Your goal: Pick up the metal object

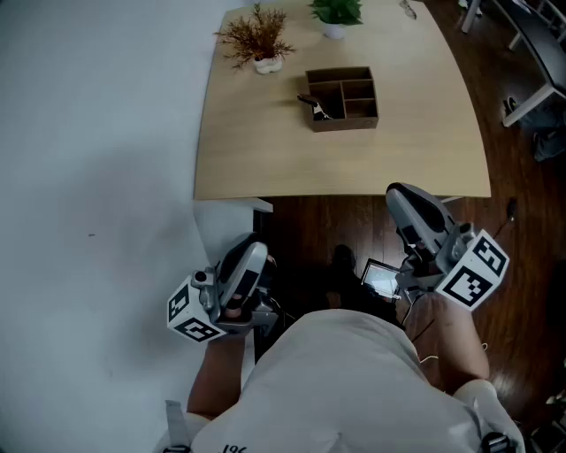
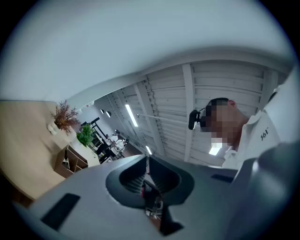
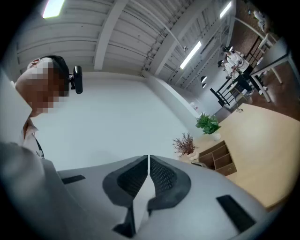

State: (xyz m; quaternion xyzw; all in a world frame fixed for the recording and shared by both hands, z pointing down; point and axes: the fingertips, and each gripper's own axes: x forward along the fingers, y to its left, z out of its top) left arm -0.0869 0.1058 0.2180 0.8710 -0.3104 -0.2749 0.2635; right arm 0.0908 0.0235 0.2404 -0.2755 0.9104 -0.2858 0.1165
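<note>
A small metal object (image 1: 318, 108) lies in the left compartment of a brown wooden organizer box (image 1: 354, 119) on the light wooden table (image 1: 265, 150). Both grippers are held low by the person's body, short of the table's near edge and far from the box. The left gripper (image 1: 251, 253) is shut with nothing in it, its jaws meeting in the left gripper view (image 2: 146, 160). Jaws of the right gripper (image 1: 403, 196) also meet, holding nothing (image 3: 148, 159). The box (image 3: 218, 159) shows far off in the right gripper view.
A dried plant in a white pot (image 1: 257, 42) and a green potted plant (image 1: 335, 12) stand at the table's far side. A white wall lies to the left. Dark wooden floor (image 1: 513, 159) runs under and right of the table, with chair legs at the far right.
</note>
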